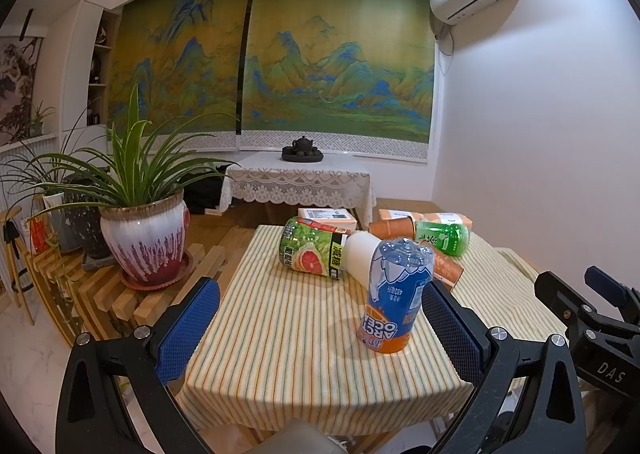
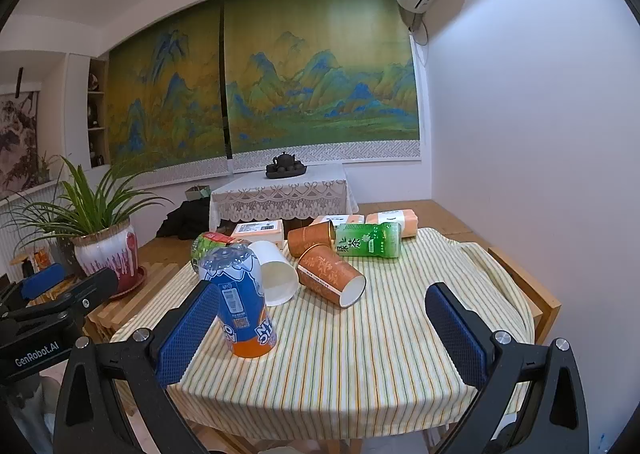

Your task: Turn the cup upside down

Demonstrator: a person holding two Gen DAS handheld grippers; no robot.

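Left wrist view shows the left gripper (image 1: 320, 330) spread wide and holding nothing, with the blue-and-orange cup (image 1: 394, 296) standing between its fingers, close beside the right-hand pad (image 1: 452, 330) and well apart from the other. From the right wrist view, the right gripper (image 2: 322, 330) is likewise wide apart and empty, and the same cup (image 2: 242, 302) stands just beside its left-hand pad (image 2: 186, 330); whether they touch cannot be told.

That cup rests upside down on the striped tablecloth (image 2: 360, 354), near the front of the table: its lettering reads inverted, the orange band is at the cloth, and the blue, lumpy base faces up.

Behind it lie a white cup (image 2: 276, 272) on its side, mouth toward the camera, and a grapefruit-print can (image 1: 310, 252). Two orange paper cups (image 2: 330, 274) lie tipped over beside them, with a green tea bottle (image 2: 368, 240) lying farther back.
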